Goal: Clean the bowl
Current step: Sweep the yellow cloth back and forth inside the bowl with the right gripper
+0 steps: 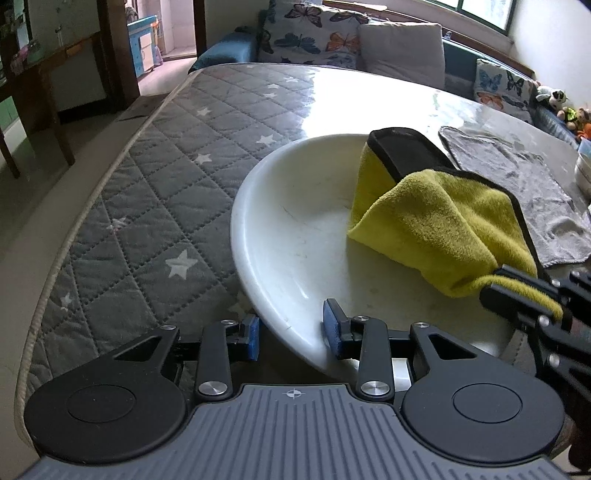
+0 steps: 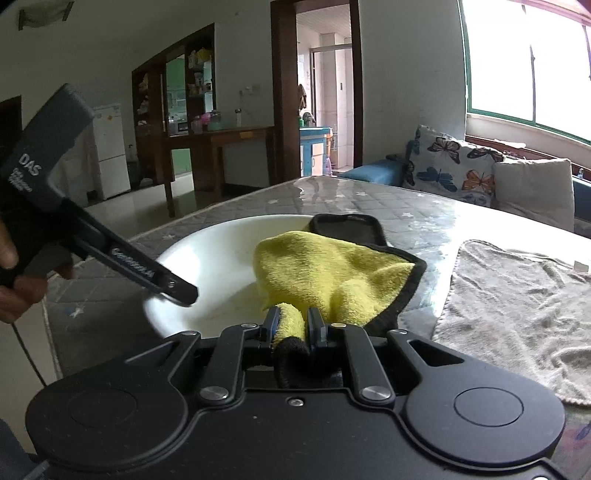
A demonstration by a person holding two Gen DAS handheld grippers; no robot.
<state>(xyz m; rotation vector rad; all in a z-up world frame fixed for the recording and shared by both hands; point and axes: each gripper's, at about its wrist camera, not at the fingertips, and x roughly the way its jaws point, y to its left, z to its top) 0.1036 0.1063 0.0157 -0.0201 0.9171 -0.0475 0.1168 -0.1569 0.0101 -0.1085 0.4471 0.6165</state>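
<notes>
A wide white bowl [image 1: 295,229] [image 2: 221,251] sits on the quilted grey table. My left gripper [image 1: 291,332] straddles its near rim, one blue pad outside the wall and one inside, both against it. In the right wrist view that left gripper [image 2: 177,290] reaches onto the bowl's left rim, held by a person's hand [image 2: 7,258]. A yellow cloth with black edging [image 1: 424,221] [image 2: 325,273] lies bunched inside the bowl, on its right half. My right gripper [image 2: 291,326] [image 1: 517,291] is shut on a rolled corner of that cloth, at the bowl's near right edge.
A crumpled grey towel [image 1: 517,184] [image 2: 517,295] lies flat to the right of the bowl. The table [image 1: 147,221] has a star-patterned cover, with its edge dropping off at the left. Butterfly cushions [image 1: 310,33] line a sofa behind. A pale container [image 1: 583,170] peeks in at far right.
</notes>
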